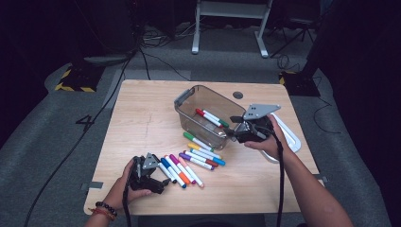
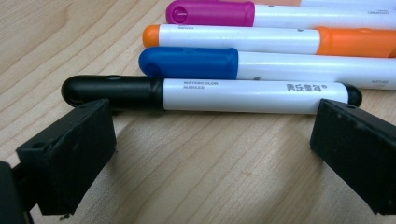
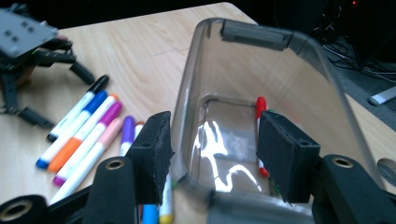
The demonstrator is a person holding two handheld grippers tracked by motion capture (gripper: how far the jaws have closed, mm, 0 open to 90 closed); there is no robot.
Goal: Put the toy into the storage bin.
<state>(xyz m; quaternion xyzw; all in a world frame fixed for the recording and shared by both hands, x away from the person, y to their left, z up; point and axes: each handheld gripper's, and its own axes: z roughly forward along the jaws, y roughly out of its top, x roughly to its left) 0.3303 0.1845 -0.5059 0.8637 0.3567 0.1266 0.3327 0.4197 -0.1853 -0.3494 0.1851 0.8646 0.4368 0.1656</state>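
A clear plastic bin (image 1: 204, 128) with grey handles stands mid-table, and a red and a green marker (image 1: 211, 117) lie inside it. Several coloured markers (image 1: 201, 156) are spread on the wood in front of it. My right gripper (image 1: 235, 126) is at the bin's right end, open, with one jaw outside the wall (image 3: 280, 74) and one inside near the red marker (image 3: 260, 109); nothing is held (image 3: 215, 149). My left gripper (image 1: 162, 178) rests low at the front left, open (image 2: 212, 135), with the black-capped marker (image 2: 233, 95) lying just beyond its tips.
Behind the black-capped marker lie a blue-capped one (image 2: 189, 63), an orange one (image 2: 233, 39) and a magenta one (image 2: 210, 13). A white lid (image 1: 292, 135) sits under my right hand near the table's right edge. A round cable hole (image 1: 238, 95) is behind the bin.
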